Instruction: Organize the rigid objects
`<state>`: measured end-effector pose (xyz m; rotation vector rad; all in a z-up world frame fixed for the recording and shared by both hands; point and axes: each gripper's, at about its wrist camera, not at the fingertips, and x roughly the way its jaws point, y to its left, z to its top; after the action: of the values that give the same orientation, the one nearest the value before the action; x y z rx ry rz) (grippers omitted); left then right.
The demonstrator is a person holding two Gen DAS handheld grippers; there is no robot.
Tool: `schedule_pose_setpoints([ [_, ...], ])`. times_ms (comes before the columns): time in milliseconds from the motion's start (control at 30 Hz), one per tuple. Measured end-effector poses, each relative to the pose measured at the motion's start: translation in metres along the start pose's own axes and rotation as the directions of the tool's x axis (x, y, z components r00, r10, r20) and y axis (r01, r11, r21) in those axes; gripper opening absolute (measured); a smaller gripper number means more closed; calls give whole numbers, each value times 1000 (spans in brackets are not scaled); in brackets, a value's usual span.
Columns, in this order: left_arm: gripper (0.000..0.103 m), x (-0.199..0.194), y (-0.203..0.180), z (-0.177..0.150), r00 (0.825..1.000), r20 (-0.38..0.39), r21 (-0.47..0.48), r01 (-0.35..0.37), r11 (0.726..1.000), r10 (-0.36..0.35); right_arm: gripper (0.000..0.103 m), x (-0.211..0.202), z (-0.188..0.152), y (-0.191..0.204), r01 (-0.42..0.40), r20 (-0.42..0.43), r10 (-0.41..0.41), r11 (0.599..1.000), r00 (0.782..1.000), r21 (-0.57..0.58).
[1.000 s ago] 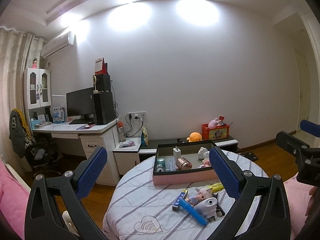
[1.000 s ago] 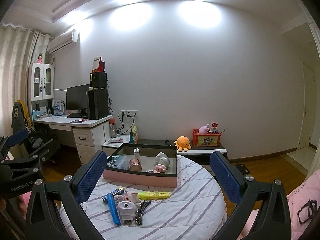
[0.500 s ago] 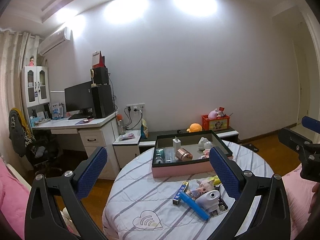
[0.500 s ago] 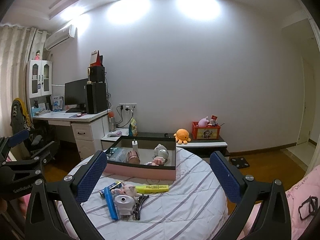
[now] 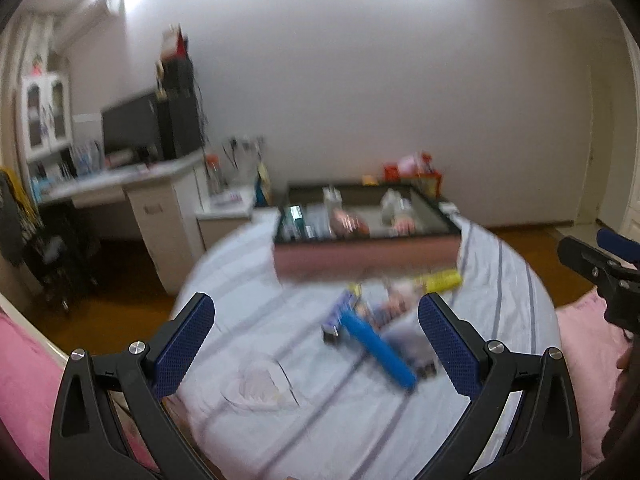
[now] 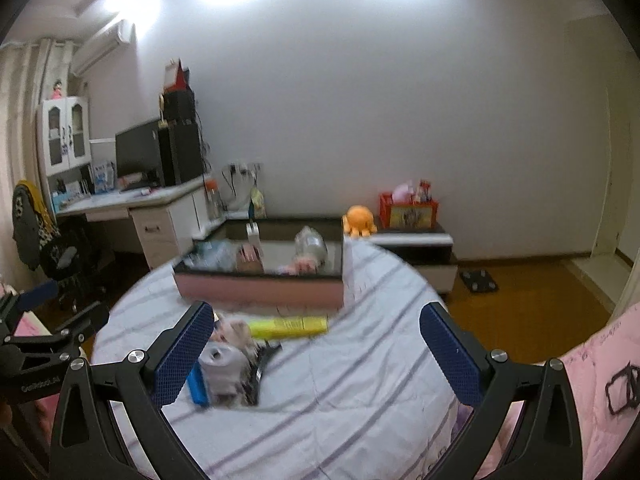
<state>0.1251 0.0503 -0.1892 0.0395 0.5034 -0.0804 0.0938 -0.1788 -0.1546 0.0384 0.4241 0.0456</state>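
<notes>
A round counter [image 6: 360,400] with a striped cloth stands in a bedroom with a white wall. A pink box [image 6: 260,286] with small things inside sits at its far side. In front of the box lie a yellow marker [image 6: 288,326], a blue tube [image 5: 378,350] and some blurry toys. The marker's print is too blurry to read. Both the left gripper [image 5: 316,344] and the right gripper [image 6: 316,350] hang above the pile with jaws spread wide and holding nothing.
</notes>
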Motion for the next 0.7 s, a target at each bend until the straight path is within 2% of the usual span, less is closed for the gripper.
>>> schedule_pose_setpoints([
  [233, 103, 42, -24, -29, 990, -138, 47, 35, 998, -28, 103, 36, -28, -17, -2, -122, 5, 1000, 992, 29],
  [400, 103, 71, -27, -37, 975, -218, 14, 51, 999, -47, 103, 50, -38, -28, -3, -160, 9, 999, 987, 41],
  [567, 103, 99, -23, -42, 956, -293, -3, 8, 1000, -9, 103, 65, -43, -32, -10, -192, 18, 999, 981, 46],
  [700, 103, 116, -21, -43, 942, -335, -12, 19, 1000, -22, 103, 76, -46, -34, -17, -215, 28, 998, 976, 54],
])
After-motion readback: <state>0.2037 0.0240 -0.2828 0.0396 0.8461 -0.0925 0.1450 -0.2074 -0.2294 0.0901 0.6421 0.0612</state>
